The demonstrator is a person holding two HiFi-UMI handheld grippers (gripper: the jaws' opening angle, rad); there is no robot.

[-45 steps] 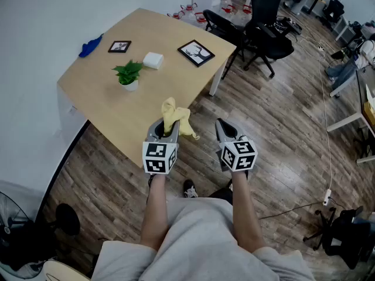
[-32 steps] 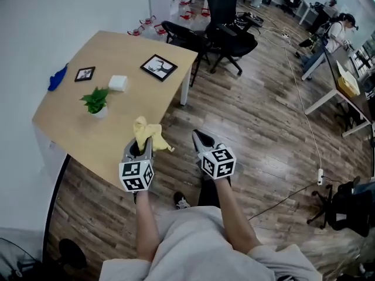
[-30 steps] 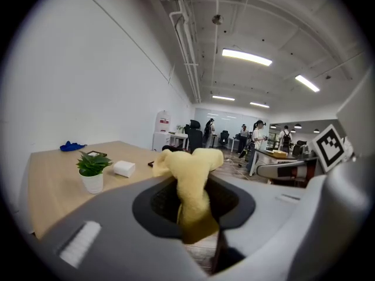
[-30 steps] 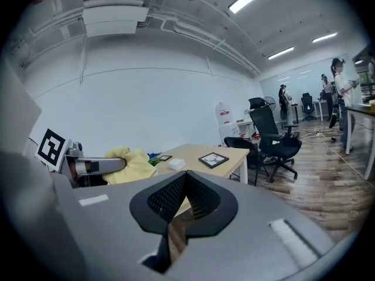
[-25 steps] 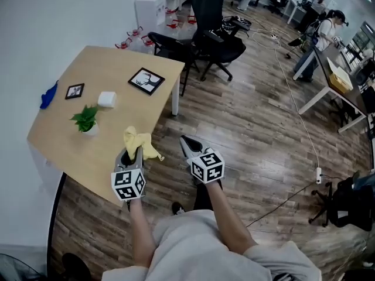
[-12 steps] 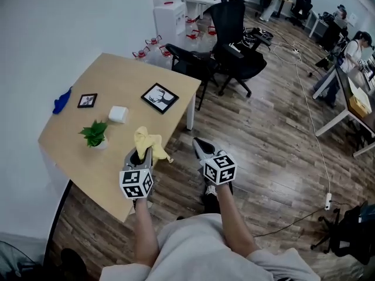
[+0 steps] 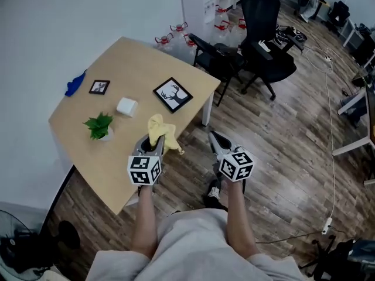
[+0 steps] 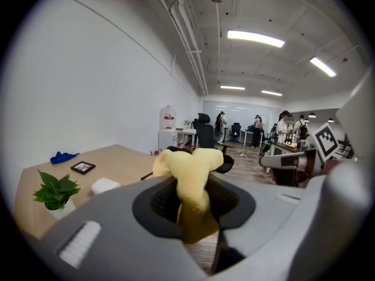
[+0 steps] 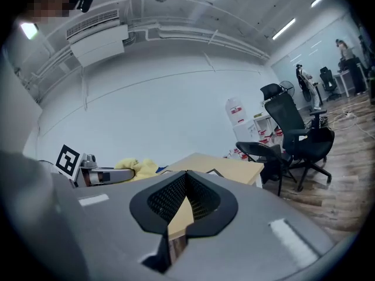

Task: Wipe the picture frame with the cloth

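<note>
A black picture frame with a deer print [image 7: 173, 94] lies flat near the table's right corner. My left gripper [image 7: 155, 140] is shut on a yellow cloth [image 7: 160, 130], which bunches up above the jaws [image 8: 190, 171]. It hovers over the table's near edge, short of the frame. My right gripper [image 7: 215, 137] is shut on nothing, out over the wooden floor beside the table. From the right gripper view, the frame's corner [image 9: 212, 172] shows just past the shut jaws, and the cloth [image 9: 138, 167] is at the left.
The light wooden table [image 7: 126, 60] also carries a small black frame [image 7: 99, 87], a white box [image 7: 126, 106], a potted plant [image 7: 99, 126] and a blue cloth [image 7: 75, 84]. Black office chairs [image 7: 266, 51] stand past the table's right corner. A white wall runs along the left.
The head view has swung about and the table now sits a little closer under the grippers. The left gripper has kept hold of the yellow cloth. The right one has stayed shut.
</note>
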